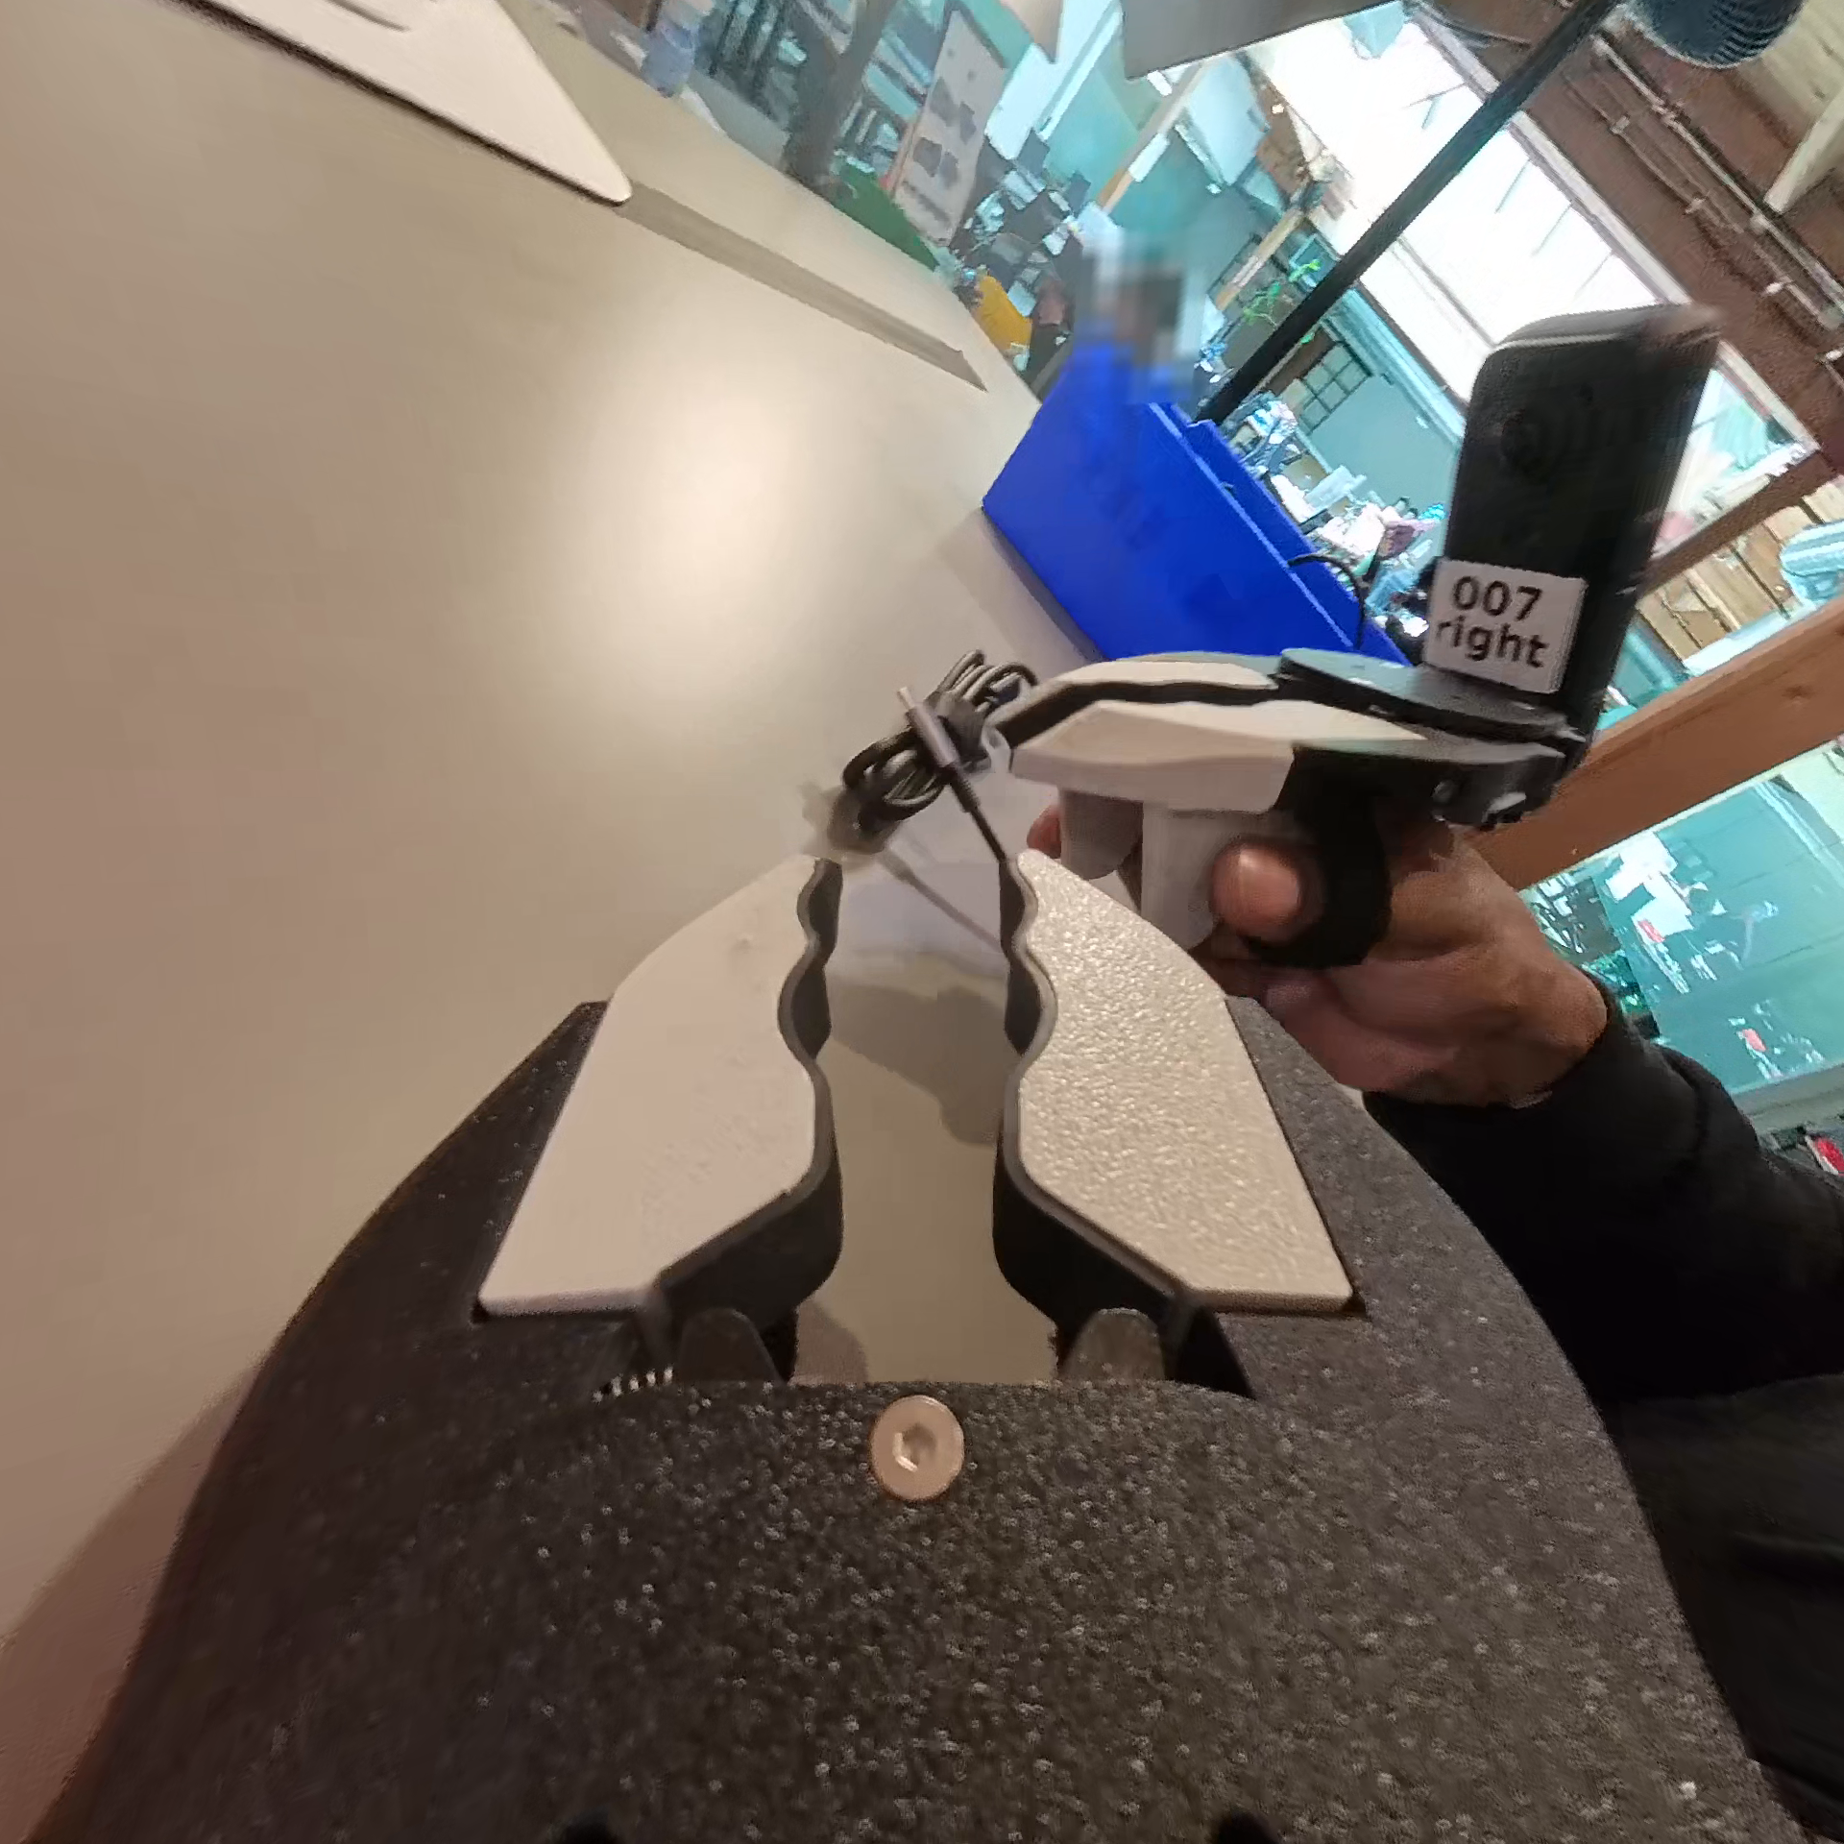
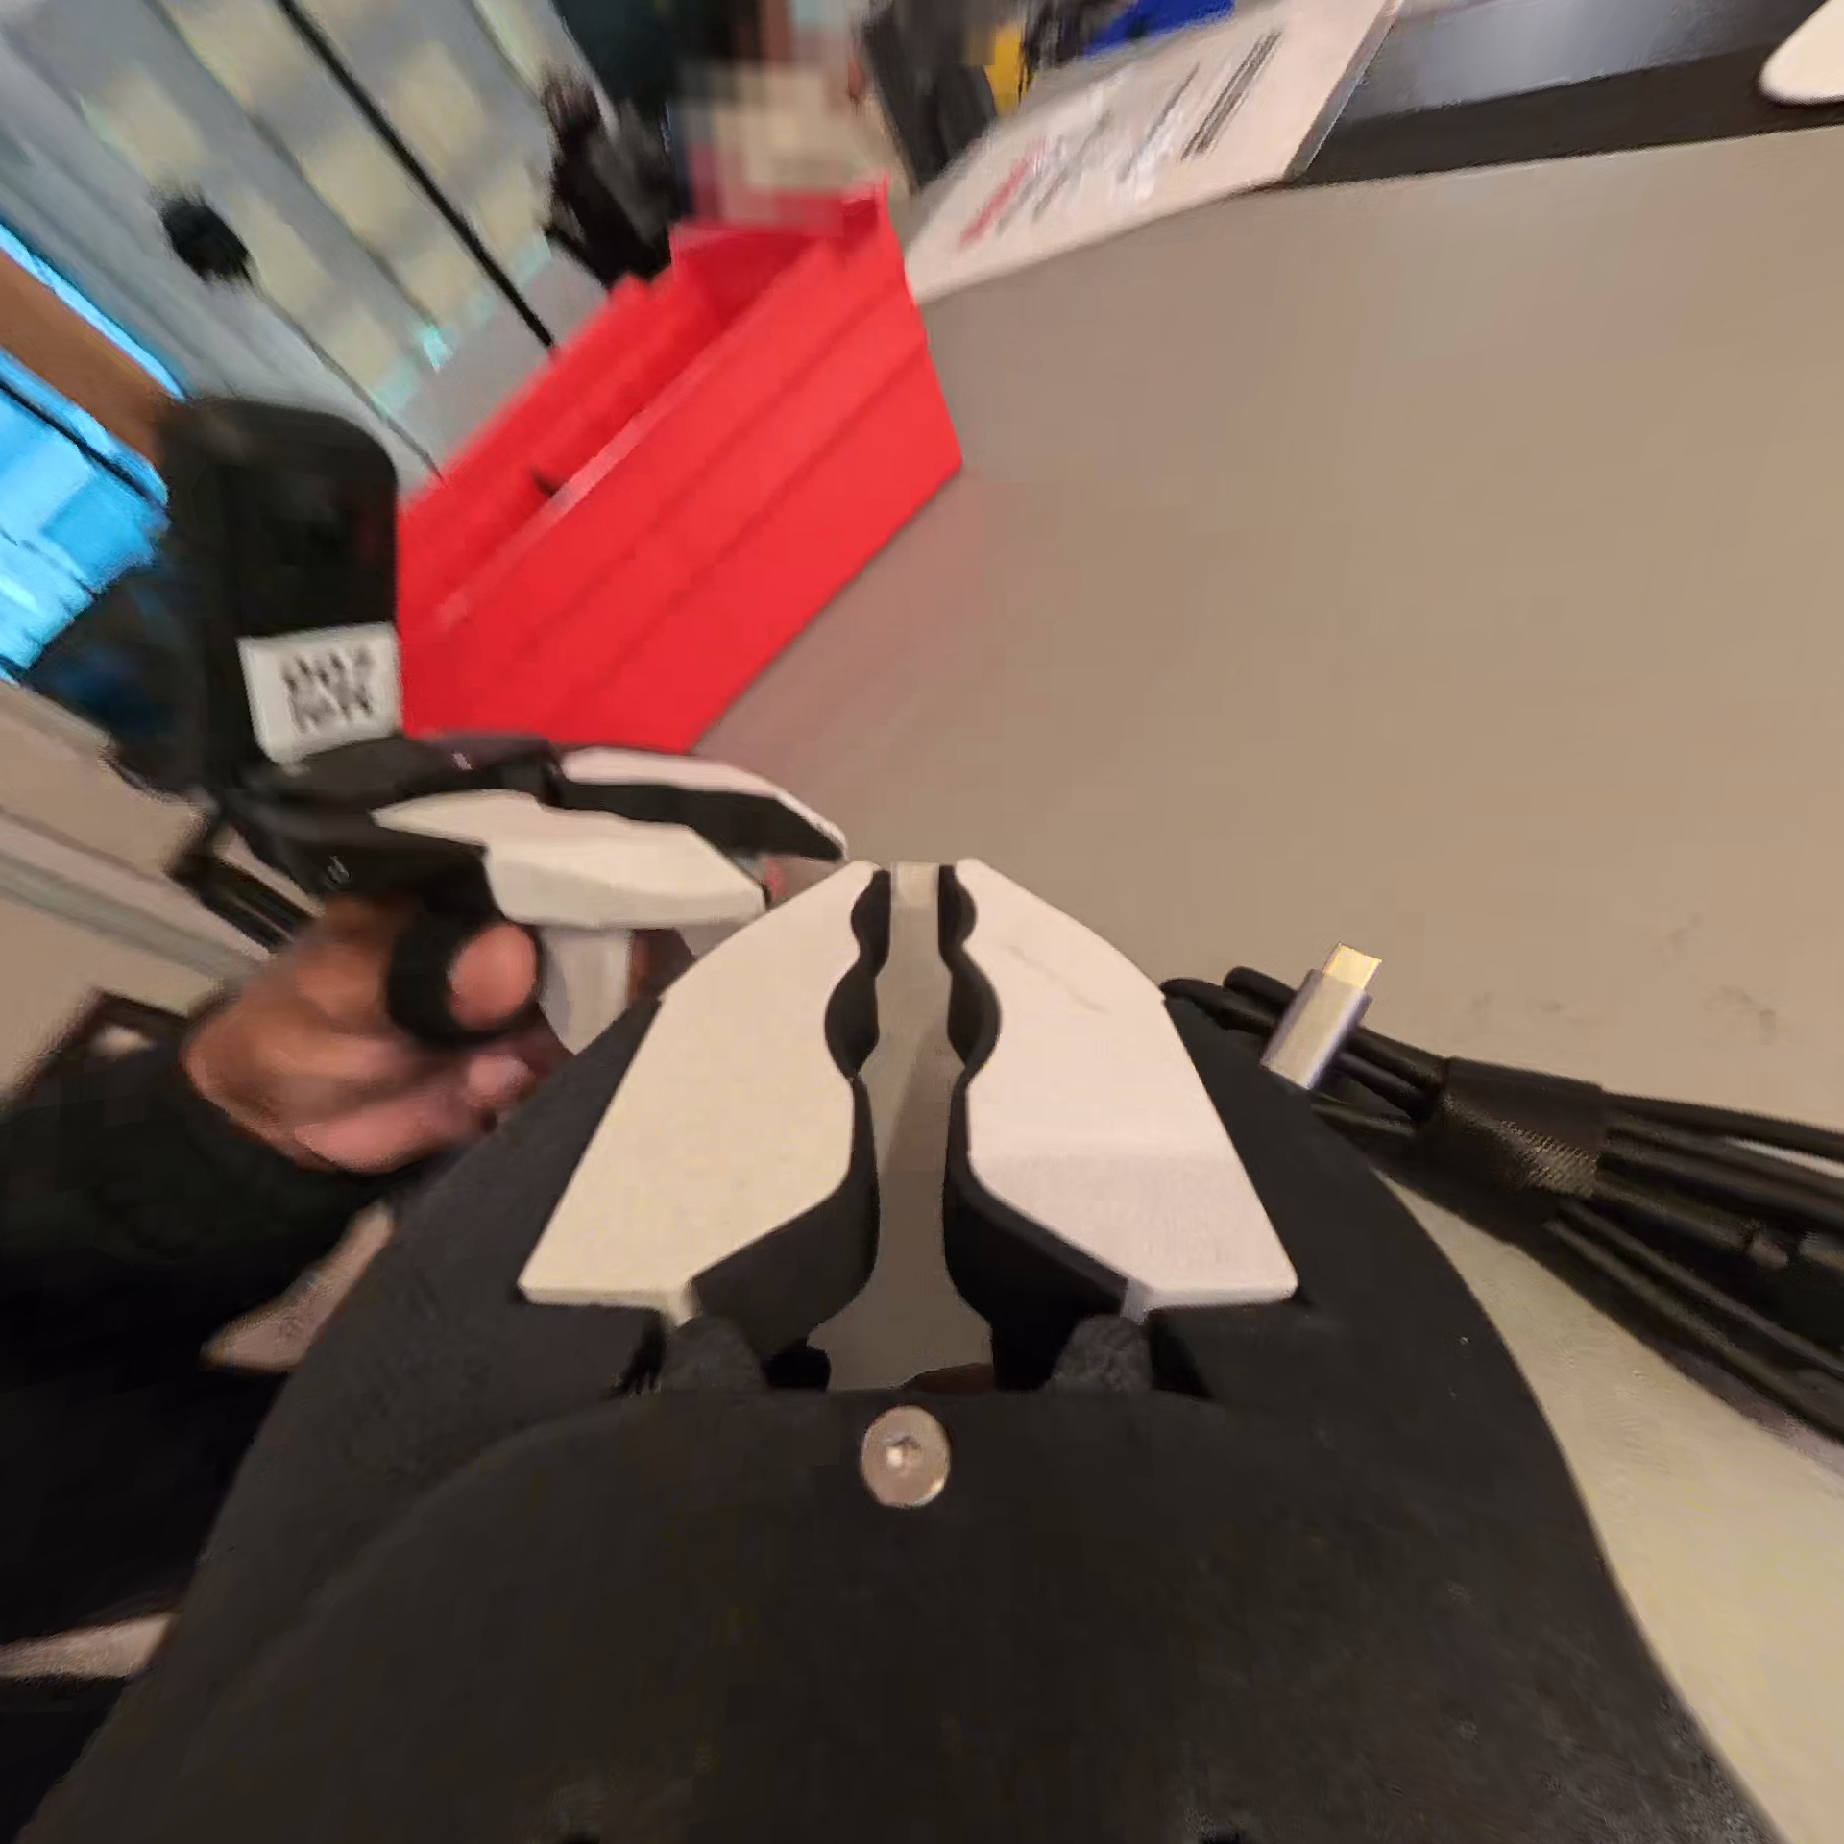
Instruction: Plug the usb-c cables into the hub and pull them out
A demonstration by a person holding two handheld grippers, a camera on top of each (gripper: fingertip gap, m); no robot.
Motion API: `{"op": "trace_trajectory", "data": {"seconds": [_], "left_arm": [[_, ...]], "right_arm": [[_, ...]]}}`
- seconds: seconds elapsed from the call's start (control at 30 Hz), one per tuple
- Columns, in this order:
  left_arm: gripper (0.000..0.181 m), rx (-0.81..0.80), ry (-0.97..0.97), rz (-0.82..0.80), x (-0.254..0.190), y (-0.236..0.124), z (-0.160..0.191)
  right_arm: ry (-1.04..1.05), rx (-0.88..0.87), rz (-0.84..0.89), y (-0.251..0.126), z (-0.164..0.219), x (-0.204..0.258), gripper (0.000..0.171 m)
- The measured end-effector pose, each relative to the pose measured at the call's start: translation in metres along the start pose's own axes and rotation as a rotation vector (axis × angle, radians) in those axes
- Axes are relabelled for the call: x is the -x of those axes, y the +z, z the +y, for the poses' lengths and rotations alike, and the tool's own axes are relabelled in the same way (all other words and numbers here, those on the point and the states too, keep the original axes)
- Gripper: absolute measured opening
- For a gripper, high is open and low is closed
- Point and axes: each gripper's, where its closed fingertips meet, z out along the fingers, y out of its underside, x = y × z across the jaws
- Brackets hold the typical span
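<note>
Right tongs (image 2: 913,878) were pinched down narrow on a thin pale grey piece, probably the hub (image 2: 912,893), though only its edge showed, so I couldn't swear to it. Left tongs (image 1: 913,883) were spread wide with nothing between them. The bundled black cable (image 2: 1557,1148) lay on the counter (image 2: 1397,599) at about 3 o'clock from the right tongs, just beside them, its silver plug (image 2: 1322,1013) pointing up toward 1 o'clock. Its long axis ran roughly 4 to 10. From the left tongs' side the bundle sat at 12 o'clock, close ahead. My guess: the empty left tongs were nearer to grabbing that plug.
</note>
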Motion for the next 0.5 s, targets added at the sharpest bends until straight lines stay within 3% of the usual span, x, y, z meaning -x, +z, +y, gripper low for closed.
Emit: {"op": "trace_trajectory", "data": {"seconds": [0.03,0.17,0.27,0.5], "left_arm": [[0.032,-0.015,0.017,0.021,-0.005,0.003,-0.002],[0.031,-0.080,0.098,0.059,-0.024,0.016,-0.010],[0.031,-0.180,0.205,-0.001,-0.028,0.021,-0.024],[0.026,-0.311,0.462,-0.137,-0.039,0.027,-0.041]], "right_arm": [[0.068,-0.053,-0.016,-0.003,-0.006,0.001,0.009],[0.320,-0.234,-0.058,-0.012,-0.024,0.003,0.009],[0.481,-0.336,-0.100,-0.016,-0.032,0.006,0.009],[0.694,-0.425,-0.192,-0.016,-0.034,0.010,0.009]]}}
